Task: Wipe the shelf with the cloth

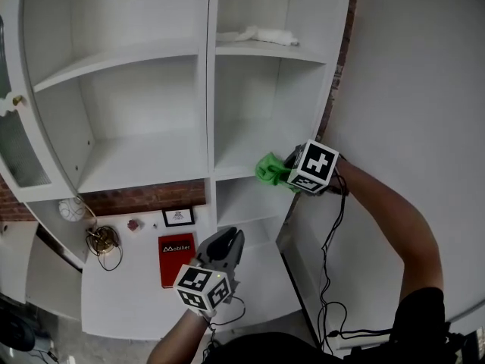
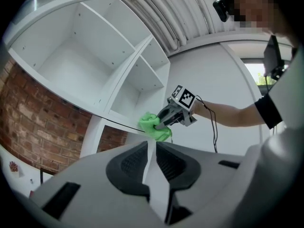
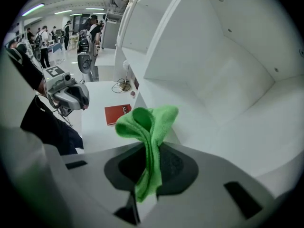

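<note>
The green cloth (image 1: pixel 269 168) is bunched in my right gripper (image 1: pixel 290 170), which is shut on it at the front right edge of the white shelf (image 1: pixel 239 160) in the unit's right column. In the right gripper view the cloth (image 3: pixel 148 127) sticks up between the jaws, over the shelf board (image 3: pixel 213 122). My left gripper (image 1: pixel 226 246) hovers lower, above the white counter, shut with nothing in it. From the left gripper view, my left gripper (image 2: pixel 152 148) points at the right gripper (image 2: pixel 165 122) and the cloth (image 2: pixel 153 125).
A white rag (image 1: pixel 261 34) lies on the upper right shelf. On the counter (image 1: pixel 144 302) lie a red book (image 1: pixel 176 258), a small picture frame (image 1: pixel 177 217), a coiled cable (image 1: pixel 103 241) and a white ball (image 1: pixel 73 208). A glass door (image 1: pixel 17 131) stands open at left. People (image 3: pixel 43 39) stand far behind.
</note>
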The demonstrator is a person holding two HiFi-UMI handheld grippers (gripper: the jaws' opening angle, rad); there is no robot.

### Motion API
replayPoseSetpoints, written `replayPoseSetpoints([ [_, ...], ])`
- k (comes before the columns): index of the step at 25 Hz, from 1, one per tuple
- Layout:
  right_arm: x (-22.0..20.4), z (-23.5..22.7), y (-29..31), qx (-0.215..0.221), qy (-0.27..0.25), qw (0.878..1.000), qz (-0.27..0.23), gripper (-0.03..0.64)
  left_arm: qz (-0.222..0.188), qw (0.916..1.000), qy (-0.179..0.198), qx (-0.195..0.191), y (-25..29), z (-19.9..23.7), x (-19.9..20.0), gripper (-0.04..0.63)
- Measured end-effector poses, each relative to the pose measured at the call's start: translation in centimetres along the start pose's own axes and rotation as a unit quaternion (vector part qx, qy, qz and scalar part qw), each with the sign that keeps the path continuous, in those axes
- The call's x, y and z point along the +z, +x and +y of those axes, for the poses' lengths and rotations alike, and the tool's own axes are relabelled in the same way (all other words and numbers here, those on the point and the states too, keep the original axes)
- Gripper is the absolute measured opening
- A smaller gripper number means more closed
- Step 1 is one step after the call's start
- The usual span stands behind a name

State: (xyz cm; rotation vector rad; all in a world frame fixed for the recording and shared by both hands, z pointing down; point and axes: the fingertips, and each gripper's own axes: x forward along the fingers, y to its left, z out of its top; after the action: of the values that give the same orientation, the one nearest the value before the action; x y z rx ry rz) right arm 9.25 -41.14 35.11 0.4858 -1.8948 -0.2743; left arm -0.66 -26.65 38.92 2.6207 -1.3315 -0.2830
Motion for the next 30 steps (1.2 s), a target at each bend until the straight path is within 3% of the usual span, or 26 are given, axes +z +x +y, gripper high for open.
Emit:
replayPoseSetpoints([
  [4, -0.5, -0.2, -0.3, -0.014, -0.021, 1.000, -0.003, 0.051, 0.001, 1.0000, 0.000, 0.002, 0.1, 0.1, -0.1, 0.055],
  [9, 3.0, -5.1, -2.1, -0.118, -0.063, 0.991, -0.029, 0.051, 0.001, 0.9996, 0.000, 0.030, -1.3, 2.2, 0.0, 0.055],
  [13, 7.1, -11.7, -2.8, -0.235, -0.101, 0.966, -0.021, 0.051, -0.006, 0.9972, 0.002, 0.074, -3.6, 5.5, 0.6, 0.055],
  [17, 8.8, -18.3, 0.7, -0.307, -0.170, 0.932, 0.090, 0.051, -0.018, 0.9919, -0.001, 0.126, -6.4, 8.7, 1.3, 0.055],
  [19, 8.7, -21.3, 3.3, -0.311, -0.182, 0.922, 0.143, 0.051, -0.025, 0.9877, -0.004, 0.155, -8.2, 10.2, 1.5, 0.055],
  [23, 6.8, -25.3, 7.8, -0.281, -0.137, 0.928, 0.201, 0.051, -0.033, 0.9763, -0.010, 0.214, -12.1, 13.3, 1.6, 0.055],
  [26, 5.6, -26.2, 9.6, -0.259, -0.113, 0.931, 0.231, 0.051, -0.038, 0.9675, -0.020, 0.249, -14.6, 14.9, 1.1, 0.055],
  [30, 5.5, -25.6, 9.6, -0.232, -0.126, 0.922, 0.282, 0.051, -0.047, 0.9621, -0.030, 0.267, -15.7, 15.8, 0.9, 0.055],
])
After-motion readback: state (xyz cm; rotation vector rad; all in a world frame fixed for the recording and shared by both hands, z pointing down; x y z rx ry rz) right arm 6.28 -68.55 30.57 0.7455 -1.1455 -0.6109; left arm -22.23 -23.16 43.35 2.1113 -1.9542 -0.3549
